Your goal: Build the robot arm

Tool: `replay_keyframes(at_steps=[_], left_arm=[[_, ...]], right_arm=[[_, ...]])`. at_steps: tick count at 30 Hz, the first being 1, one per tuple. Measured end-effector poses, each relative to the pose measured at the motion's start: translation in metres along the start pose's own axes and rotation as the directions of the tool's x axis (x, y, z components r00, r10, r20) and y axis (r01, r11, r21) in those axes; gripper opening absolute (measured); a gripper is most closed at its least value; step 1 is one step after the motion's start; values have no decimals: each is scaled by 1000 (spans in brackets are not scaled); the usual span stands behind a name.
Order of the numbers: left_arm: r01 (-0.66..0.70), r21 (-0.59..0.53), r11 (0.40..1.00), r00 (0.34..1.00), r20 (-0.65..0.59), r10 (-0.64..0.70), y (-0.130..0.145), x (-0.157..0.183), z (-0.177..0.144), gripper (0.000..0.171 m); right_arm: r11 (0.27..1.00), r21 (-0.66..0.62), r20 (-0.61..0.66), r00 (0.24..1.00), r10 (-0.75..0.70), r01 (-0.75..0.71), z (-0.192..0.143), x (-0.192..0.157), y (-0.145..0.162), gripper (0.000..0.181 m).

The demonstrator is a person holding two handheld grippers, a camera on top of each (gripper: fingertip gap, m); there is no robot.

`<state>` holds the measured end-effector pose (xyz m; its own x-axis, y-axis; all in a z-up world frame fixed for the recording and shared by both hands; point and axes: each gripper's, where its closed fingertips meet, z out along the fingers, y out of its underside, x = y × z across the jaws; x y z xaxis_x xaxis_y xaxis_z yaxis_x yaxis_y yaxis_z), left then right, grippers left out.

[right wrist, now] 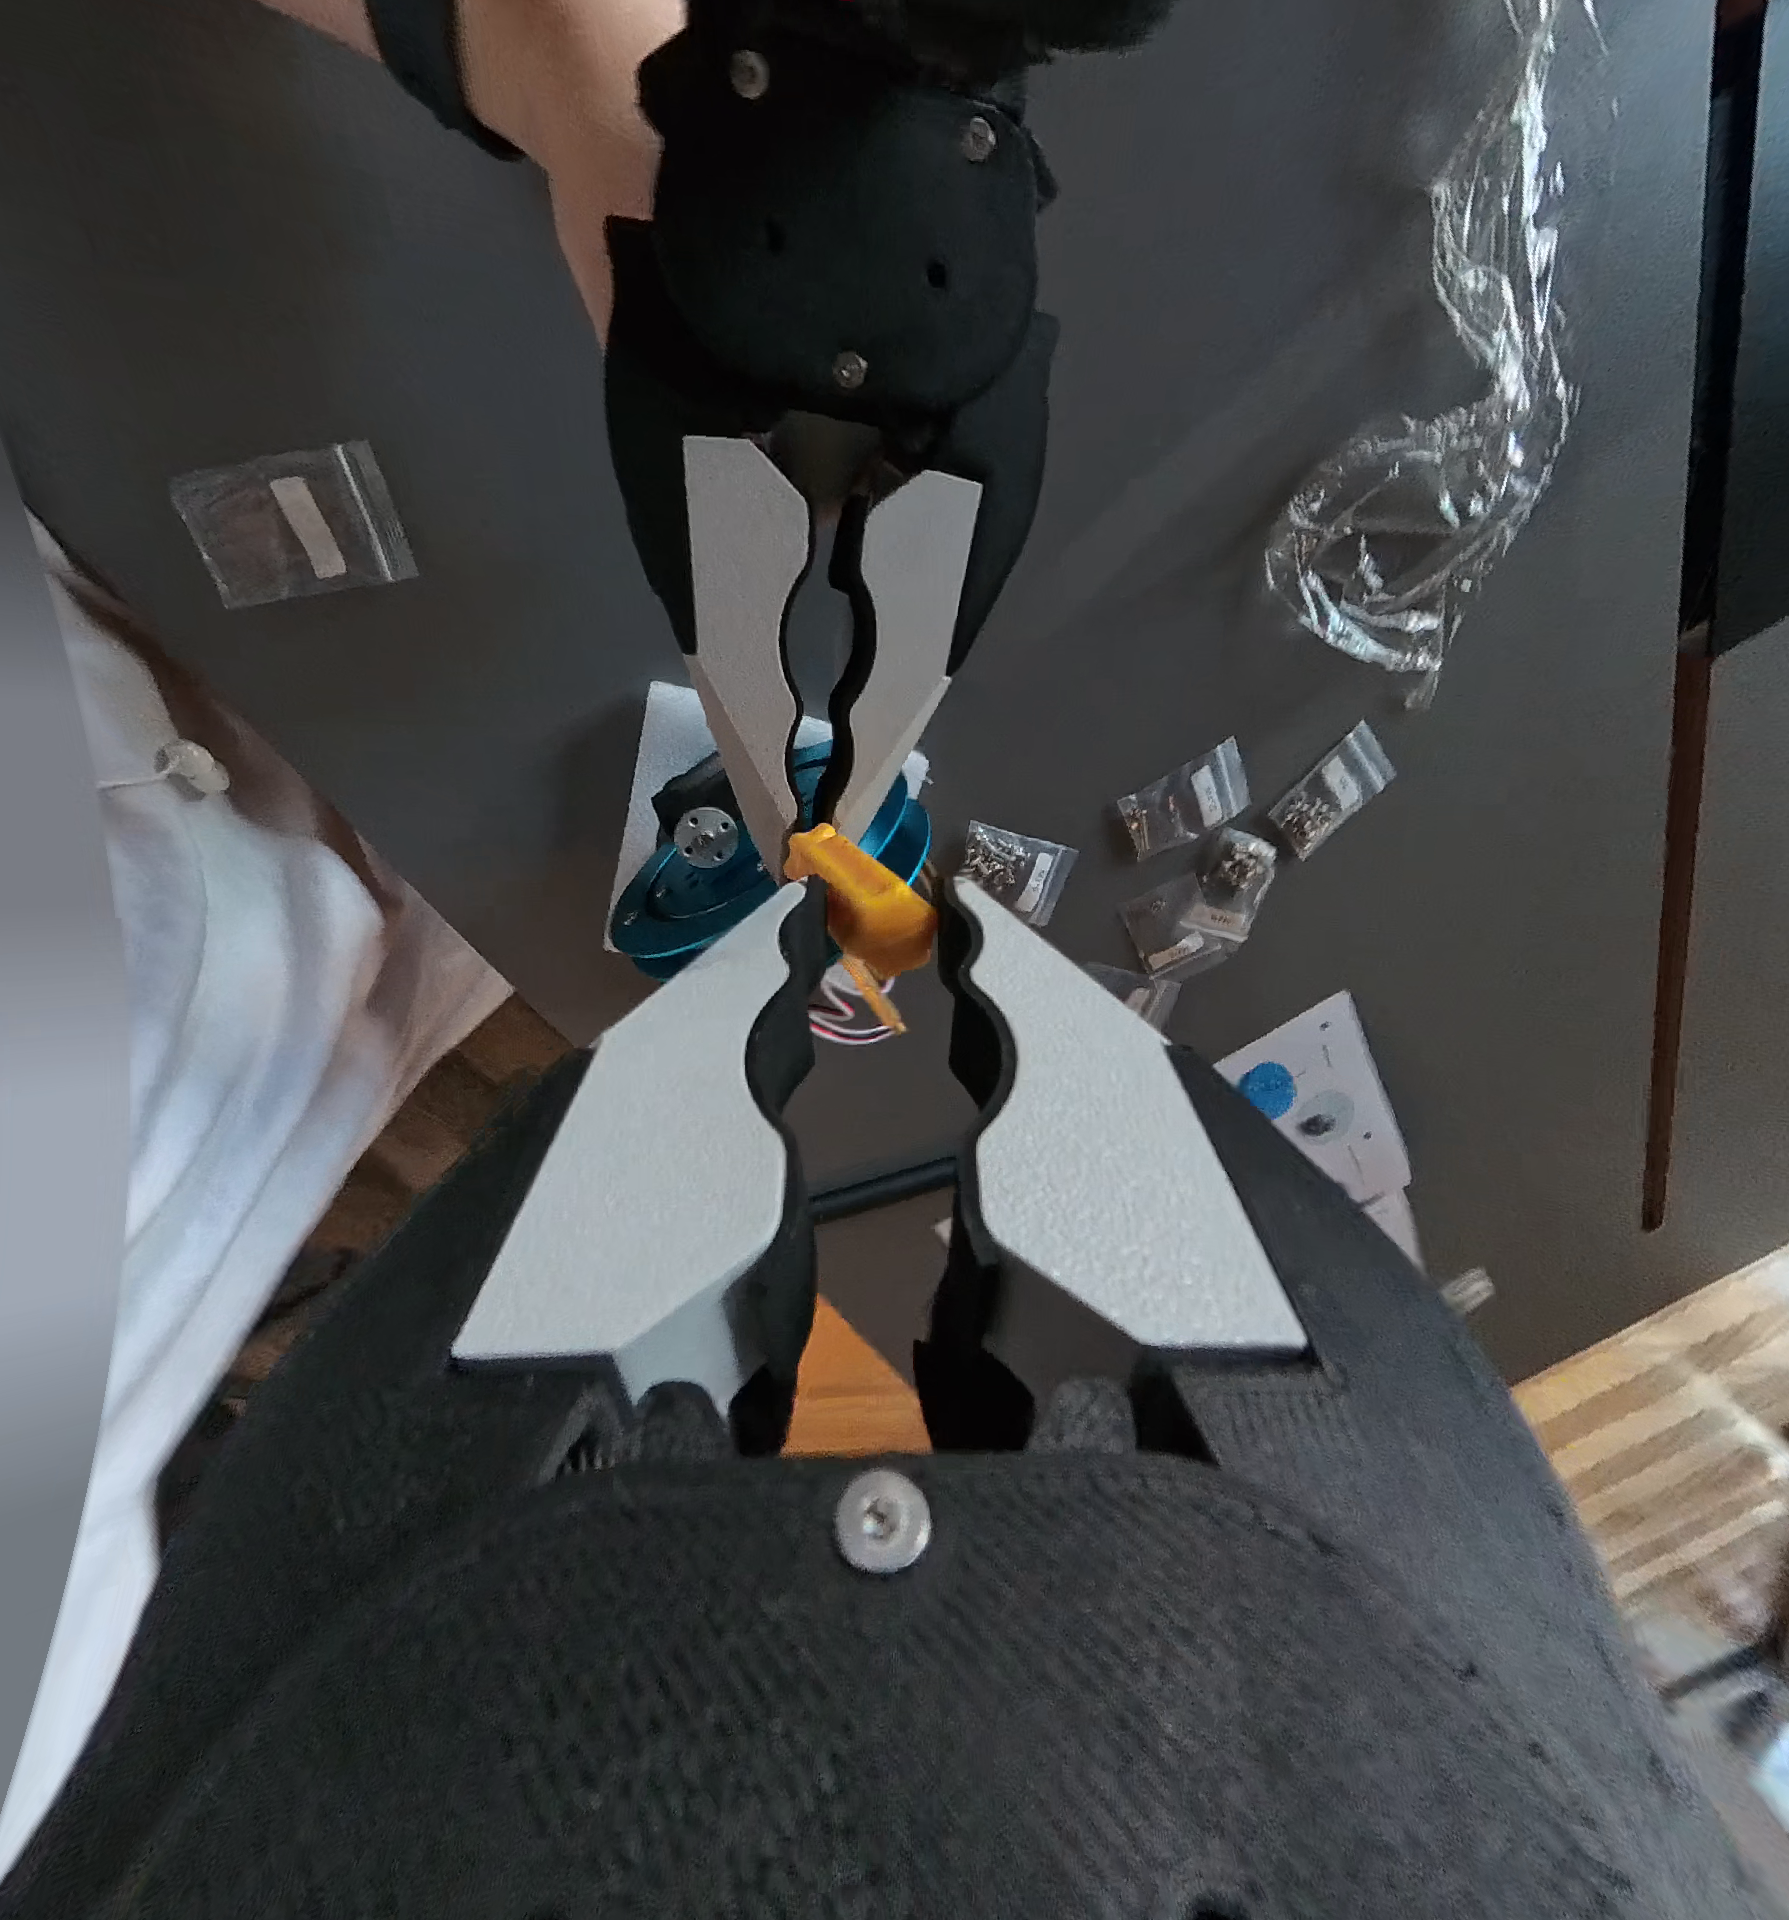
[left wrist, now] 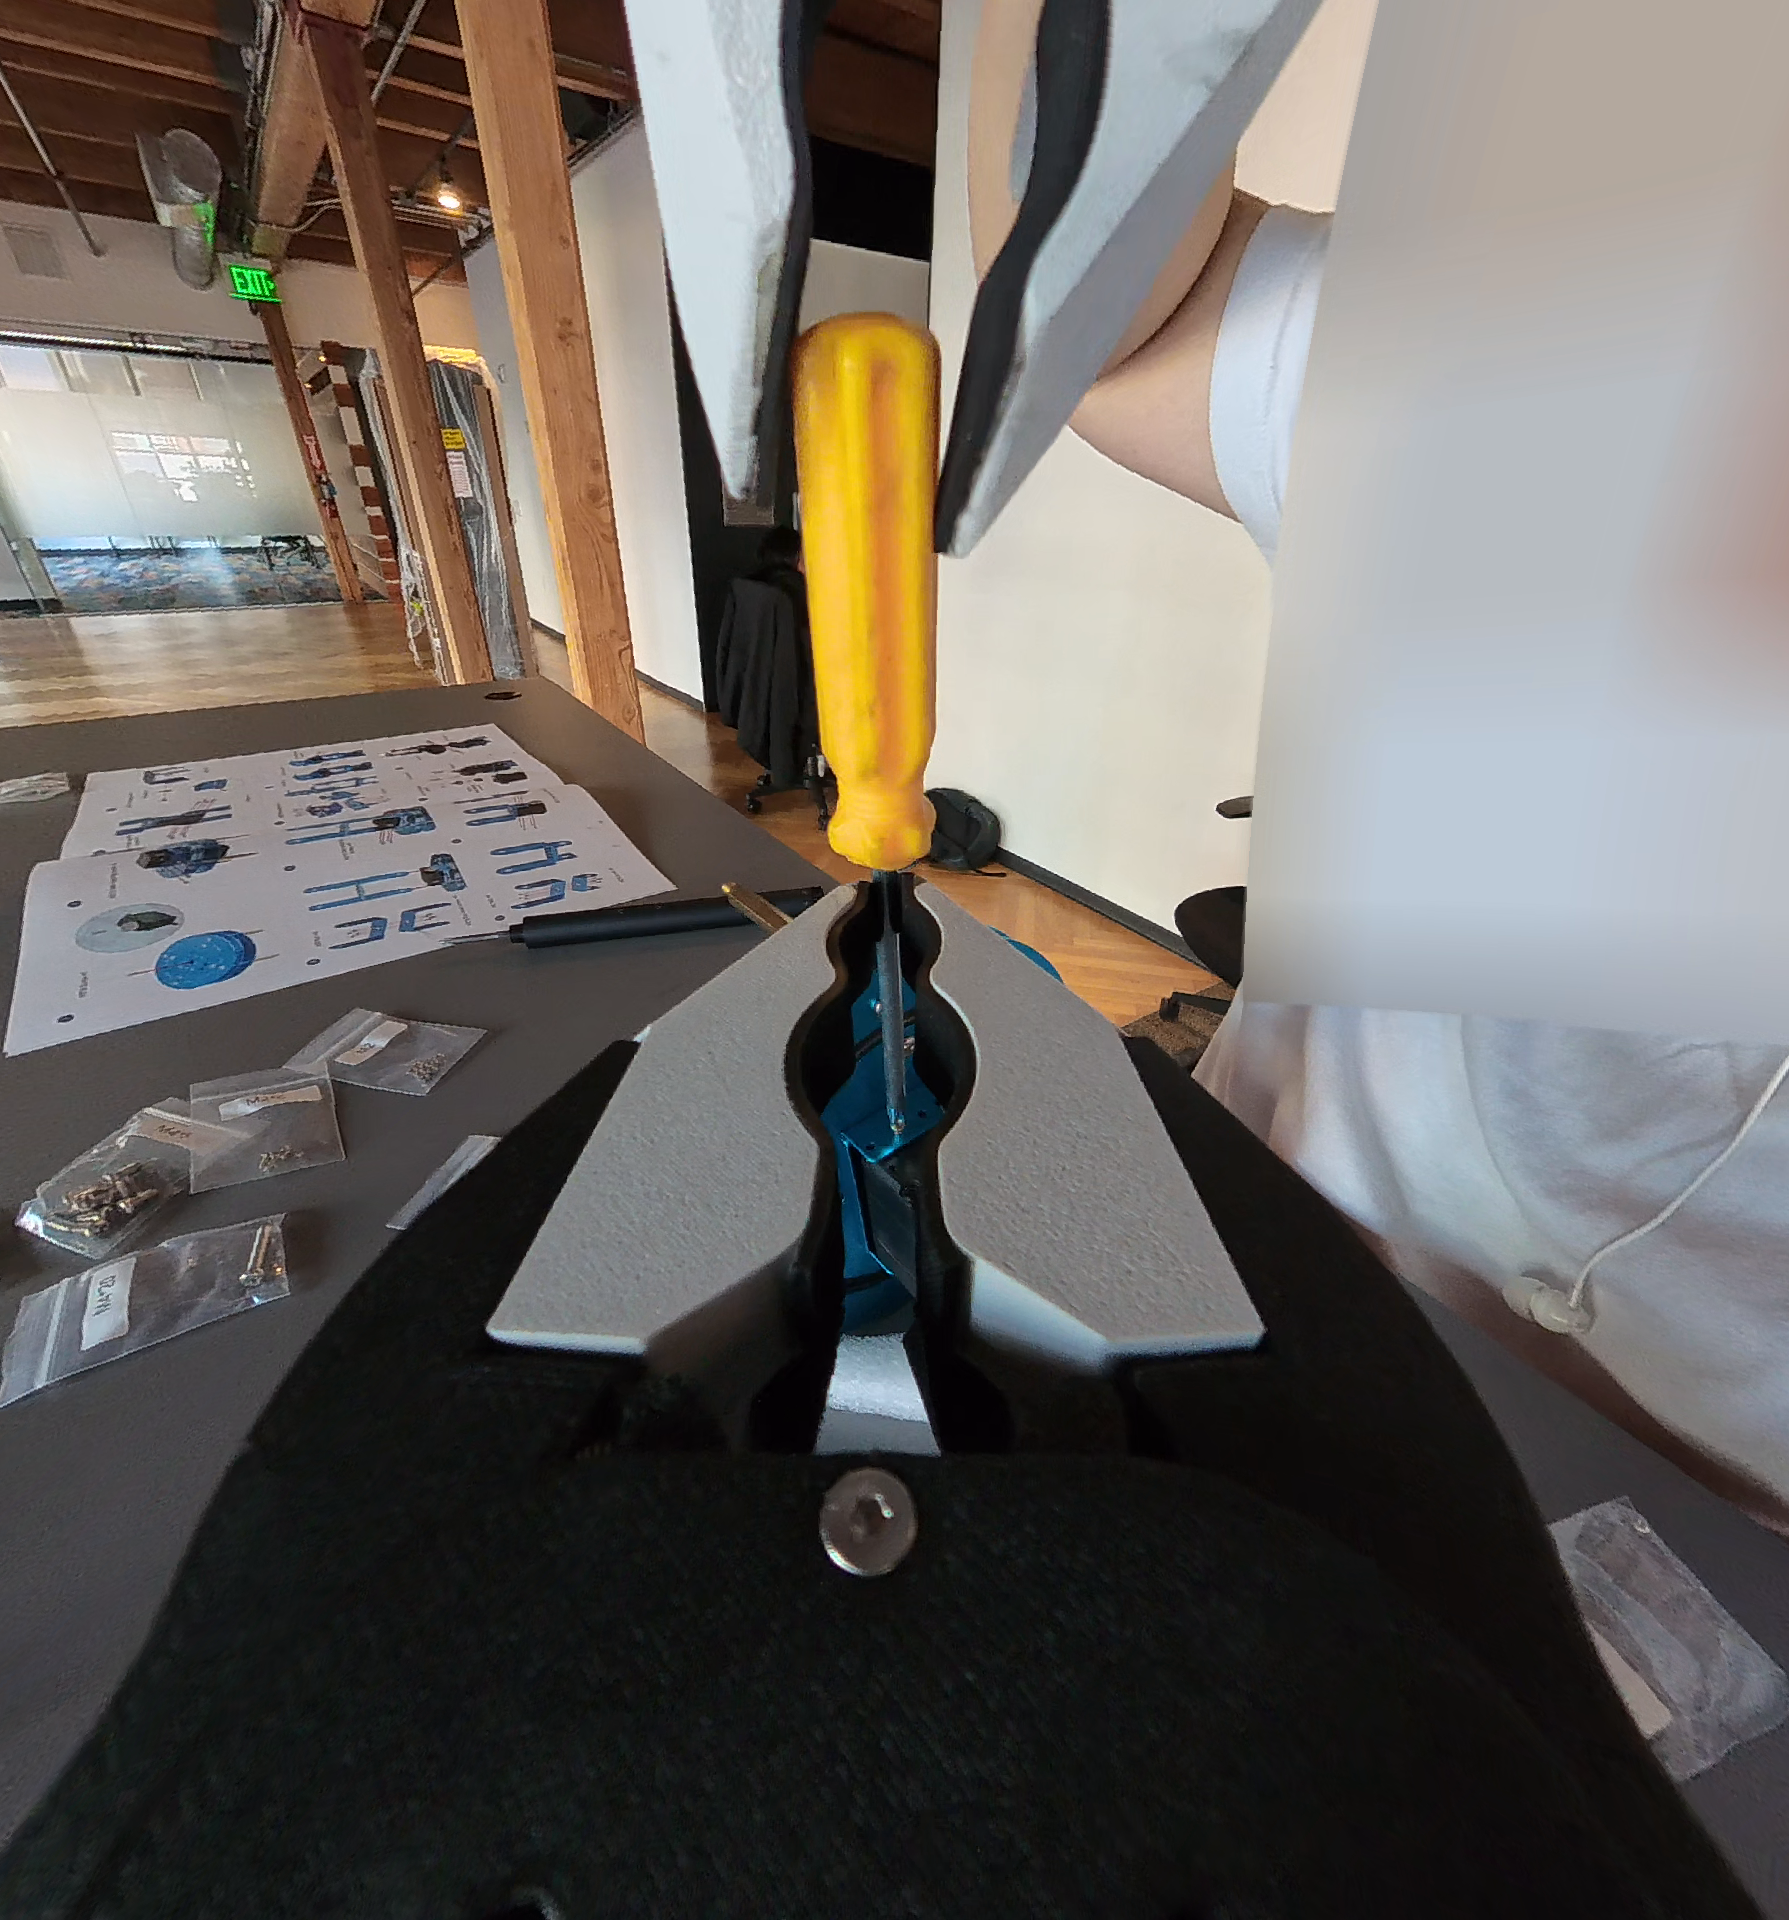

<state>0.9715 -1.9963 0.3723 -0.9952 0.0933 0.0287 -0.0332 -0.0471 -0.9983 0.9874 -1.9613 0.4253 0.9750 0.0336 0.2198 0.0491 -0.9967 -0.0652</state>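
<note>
A screwdriver with a yellow handle (left wrist: 869, 592) stands upright, and its metal shaft (left wrist: 890, 997) points down into a blue metal assembly (left wrist: 869, 1153). My left gripper (left wrist: 885, 896) is shut on the shaft just below the handle. My right gripper (left wrist: 848, 520) comes down from above and is shut on the upper handle. In the right wrist view I look down along the handle (right wrist: 869, 904) between my right gripper's (right wrist: 874, 891) fingers. The left gripper (right wrist: 815, 821) reaches in from the far side. The blue assembly (right wrist: 661, 914) rests on a white foam block (right wrist: 682, 727).
On the grey table (left wrist: 557, 1039) lie instruction sheets (left wrist: 329, 862), a black tool (left wrist: 651, 920) and several small bags of screws (left wrist: 142, 1174), also seen in the right wrist view (right wrist: 1202, 831). Crumpled clear plastic (right wrist: 1430, 520) and a flat bag (right wrist: 292, 520) lie farther off. A person in a white shirt (left wrist: 1492, 1195) stands close on the right. My right fingertips sit around 7 centimeters from my left ones.
</note>
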Motion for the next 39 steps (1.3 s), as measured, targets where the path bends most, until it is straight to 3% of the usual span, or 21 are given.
replay_keyframes(at_steps=[5, 11, 13, 19, 23, 29, 37, 39], left_arm=[[-2, -3, 1000, 1000, 4, 2, 0, 0, 0, 1], [-3, -6, 1000, 1000, -1, 3, 0, 0, 1, 1], [-4, -7, 1000, 1000, -1, 4, 0, 1, 1, 1], [1, -4, 1000, 1000, 15, -1, 0, -2, 2, 1], [-4, -8, 1000, 1000, 11, 4, 0, -1, 2, 1], [-6, -11, 1000, 1000, 12, 6, 0, 0, 2, 1], [-1, -7, 1000, 1000, 24, 1, 0, -3, 3, 1], [0, -5, 1000, 1000, 19, 0, 0, -2, 3, 1]], right_arm=[[986, 23, 15, 986, -166, 166, 0, -1, 1, 35], [961, 52, 27, 961, -275, 273, -3, -2, 1, 22], [970, 30, 31, 970, -241, 240, -4, -3, 3, 21], [998, -32, -10, 999, 46, -46, -3, 3, 6, 22], [995, -21, -10, 995, -100, 100, -3, -2, 4, 26], [992, 19, 50, 991, -125, 124, -3, -3, 3, 22], [996, -21, -16, 996, 82, -83, -3, 0, 7, 19], [998, -29, -3, 999, 51, -51, -3, -2, 8, 19]])
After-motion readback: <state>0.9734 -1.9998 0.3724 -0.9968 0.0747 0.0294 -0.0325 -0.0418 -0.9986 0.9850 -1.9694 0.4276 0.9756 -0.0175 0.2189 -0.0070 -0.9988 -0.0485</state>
